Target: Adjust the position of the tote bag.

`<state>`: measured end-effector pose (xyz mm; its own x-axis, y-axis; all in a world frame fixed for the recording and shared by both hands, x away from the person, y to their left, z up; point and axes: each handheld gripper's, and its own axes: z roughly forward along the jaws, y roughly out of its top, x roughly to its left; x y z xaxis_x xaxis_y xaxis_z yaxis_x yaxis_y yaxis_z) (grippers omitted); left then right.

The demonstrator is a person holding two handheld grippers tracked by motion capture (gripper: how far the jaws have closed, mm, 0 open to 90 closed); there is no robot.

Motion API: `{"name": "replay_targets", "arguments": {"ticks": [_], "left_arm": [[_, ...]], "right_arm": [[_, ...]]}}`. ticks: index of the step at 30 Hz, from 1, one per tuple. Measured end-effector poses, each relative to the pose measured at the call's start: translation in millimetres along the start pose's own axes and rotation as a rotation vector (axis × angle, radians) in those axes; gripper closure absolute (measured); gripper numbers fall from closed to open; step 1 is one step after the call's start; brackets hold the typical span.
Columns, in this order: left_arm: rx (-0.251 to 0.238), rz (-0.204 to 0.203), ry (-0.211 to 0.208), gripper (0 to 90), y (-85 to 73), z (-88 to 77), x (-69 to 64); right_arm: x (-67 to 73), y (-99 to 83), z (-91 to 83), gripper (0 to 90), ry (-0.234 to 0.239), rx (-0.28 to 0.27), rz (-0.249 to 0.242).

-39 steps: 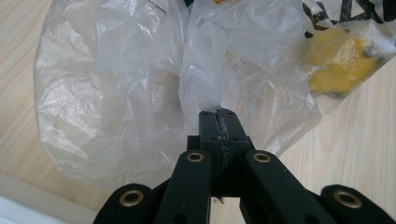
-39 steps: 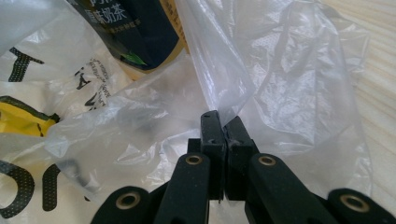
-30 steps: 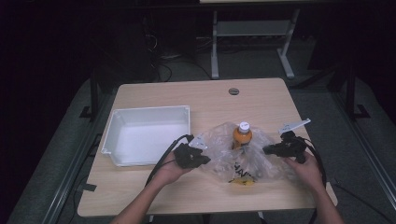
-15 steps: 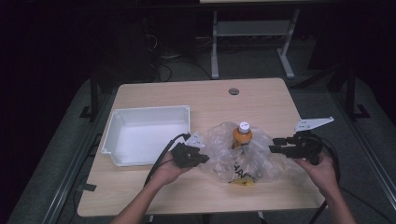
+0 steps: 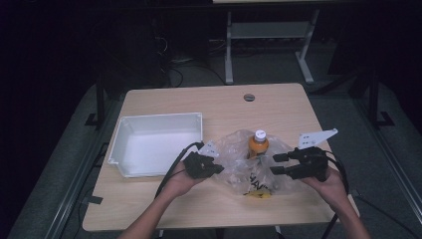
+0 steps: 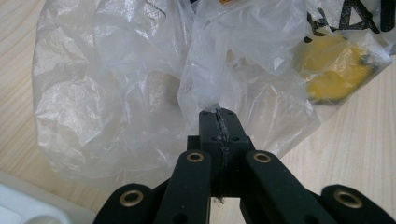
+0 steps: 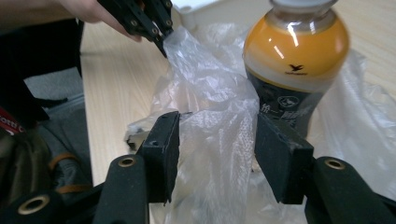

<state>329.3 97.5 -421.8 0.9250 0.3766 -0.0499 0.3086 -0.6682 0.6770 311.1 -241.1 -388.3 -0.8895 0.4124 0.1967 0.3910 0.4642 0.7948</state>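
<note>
A crumpled clear plastic bag (image 5: 234,167) lies on the wooden table (image 5: 199,104). An orange drink bottle (image 5: 259,145) with a white cap stands upright in its folds. Something yellow (image 6: 336,70) lies inside the bag. My left gripper (image 5: 219,168) is shut on a gathered edge of the bag (image 6: 116,93), the film pinched between its tips (image 6: 218,116). My right gripper (image 5: 276,163) hovers at the bag's right side. Its jaws have just been opening and stand apart (image 7: 217,133). Bag film (image 7: 205,84) shows between them, untouched by the pads. The bottle (image 7: 296,51) stands just beyond.
A white rectangular tray (image 5: 122,144) sits on the left of the table, close behind my left hand. A round grommet hole (image 5: 249,97) marks the table's far edge. A grey floor and a metal frame (image 5: 229,50) lie beyond the table.
My right gripper's jaws have spread apart and let go of the bag, and the hand has lifted a little. The left gripper has kept still, pinching the bag.
</note>
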Motion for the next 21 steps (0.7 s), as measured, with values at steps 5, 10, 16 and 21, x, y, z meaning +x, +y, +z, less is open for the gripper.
{"name": "replay_targets", "arguments": {"ticks": [5, 10, 16, 21], "left_arm": [[0.002, 0.0, 0.0, 90.0, -0.1, 1.8, -0.9], [0.009, 0.007, 0.01, 90.0, -0.3, 3.4, -0.2], [0.017, 0.004, 0.024, 90.0, -1.1, 6.3, -0.2], [0.02, 0.005, 0.031, 90.0, -0.9, 7.7, 0.2]], "right_arm": [[1.6, -0.8, 17.8, 70.1, 0.007, 0.044, -0.009], [4.3, -10.2, 32.9, 87.2, 0.046, 0.129, -0.018], [0.3, -28.7, 36.4, 89.0, 0.044, 0.196, 0.009], [-3.1, -44.1, 33.2, 89.1, 0.023, 0.228, 0.035]]}}
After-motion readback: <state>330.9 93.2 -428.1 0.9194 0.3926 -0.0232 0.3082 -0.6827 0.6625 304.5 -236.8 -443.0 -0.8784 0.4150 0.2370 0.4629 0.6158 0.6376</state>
